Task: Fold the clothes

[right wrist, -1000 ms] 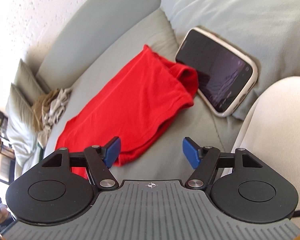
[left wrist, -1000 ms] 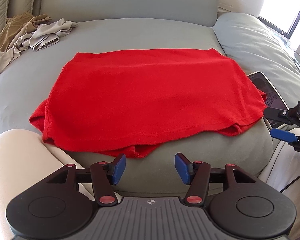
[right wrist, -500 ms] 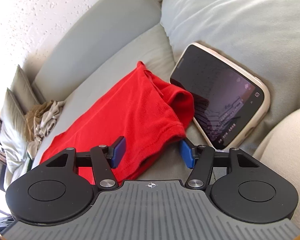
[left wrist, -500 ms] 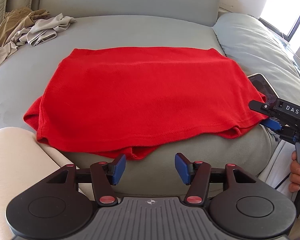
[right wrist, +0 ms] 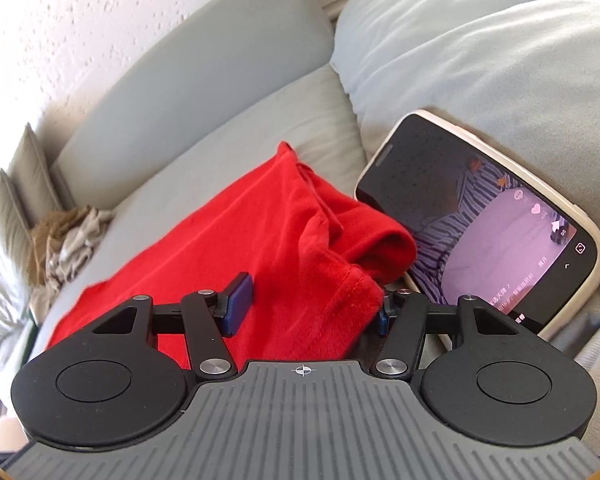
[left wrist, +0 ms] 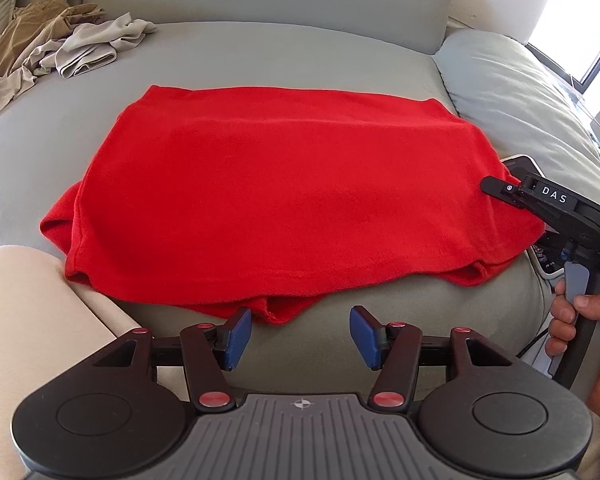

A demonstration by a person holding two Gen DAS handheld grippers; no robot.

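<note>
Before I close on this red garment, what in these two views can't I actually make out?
- Right tool, right wrist view: its far finger is hidden by the red garment.
- Phone, left wrist view: mostly covered by garment and tool.
- Clothes pile, right wrist view: blurred, items indistinct.

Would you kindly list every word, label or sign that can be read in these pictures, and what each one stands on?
"DAS": white letters on the right gripper, seen in the left wrist view.
Phone screen: a heart icon, an arrow icon and small characters, too small and blurred to read.
Nothing readable on the red garment.
</note>
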